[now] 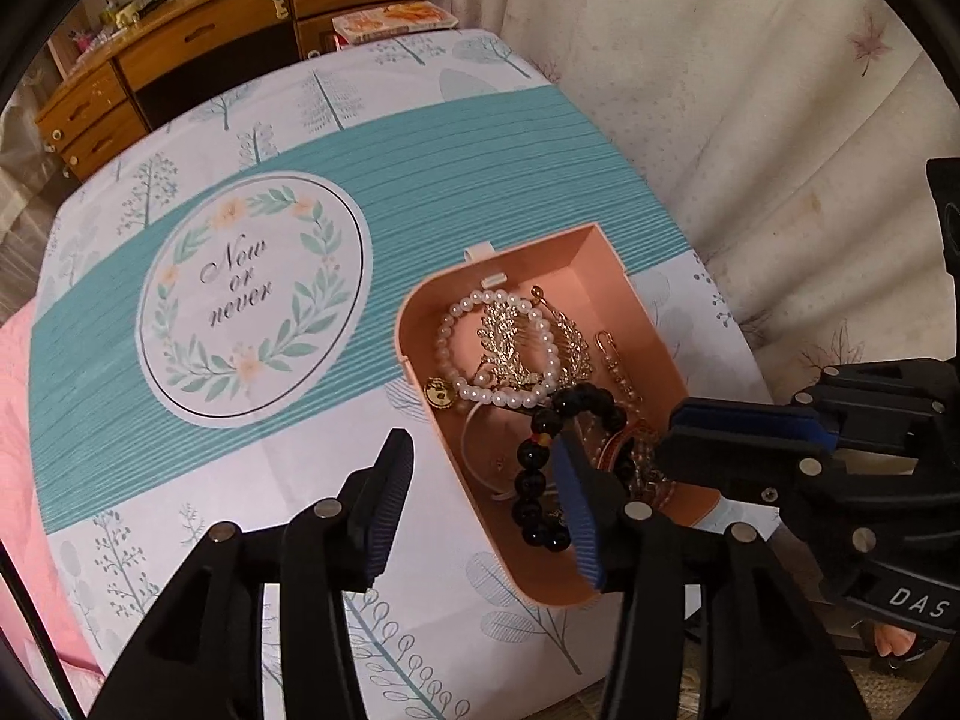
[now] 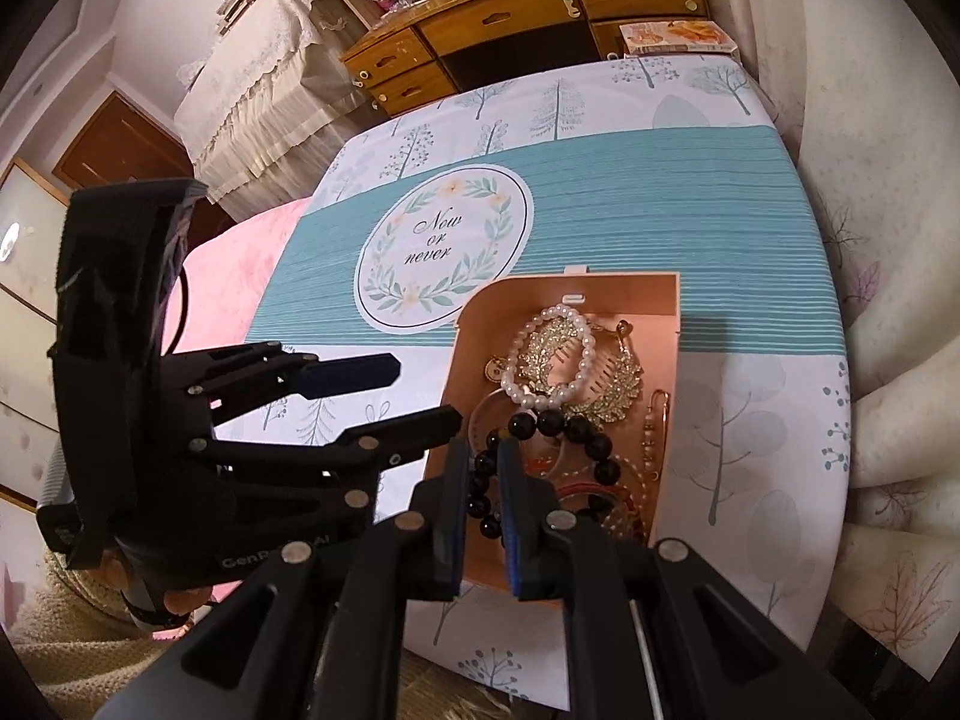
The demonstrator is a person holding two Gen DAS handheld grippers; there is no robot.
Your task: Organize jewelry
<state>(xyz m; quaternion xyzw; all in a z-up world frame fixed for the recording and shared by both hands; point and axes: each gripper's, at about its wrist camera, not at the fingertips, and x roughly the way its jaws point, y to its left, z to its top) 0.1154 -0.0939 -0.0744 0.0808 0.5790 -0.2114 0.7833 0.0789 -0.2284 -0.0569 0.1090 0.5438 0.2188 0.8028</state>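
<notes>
Left-wrist view showed the left claw (image 1: pixel 480 510) standing wide, one finger over the printed surface (image 1: pixel 252 468) and the other over the near part of a pink jewelry box (image 1: pixel 606 282). It held nothing. The box lay with its lid off or folded out of sight, and inside it sat a white pearl bracelet (image 1: pixel 540 354), gold leaf-shaped hair combs (image 1: pixel 510 348), a gold coin charm (image 1: pixel 441 396), a gold chain with a clasp (image 1: pixel 612 360) and a black bead bracelet (image 1: pixel 534 480), all heaped together and overlapping. The right claw (image 1: pixel 672 426) reached in from the side at the box's near corner; from here I could not tell how far its fingers stood apart.

Right-wrist view showed the right claw (image 2: pixel 483 450) narrowed over the box (image 2: pixel 624 288), its two blue-padded fingers on either side of a run of the black bead bracelet (image 2: pixel 576 426). Whether the pads actually pressed the beads or only bracketed them was not settled. The left claw (image 2: pixel 414 396) was spread wide just beside the box's left wall.

As a judgement: every piece in view lay in the box and none on the surface, which would fit a bracelet being drawn out of the tangle for sorting, or one just set down among the rest. The pile itself remained jumbled.
</notes>
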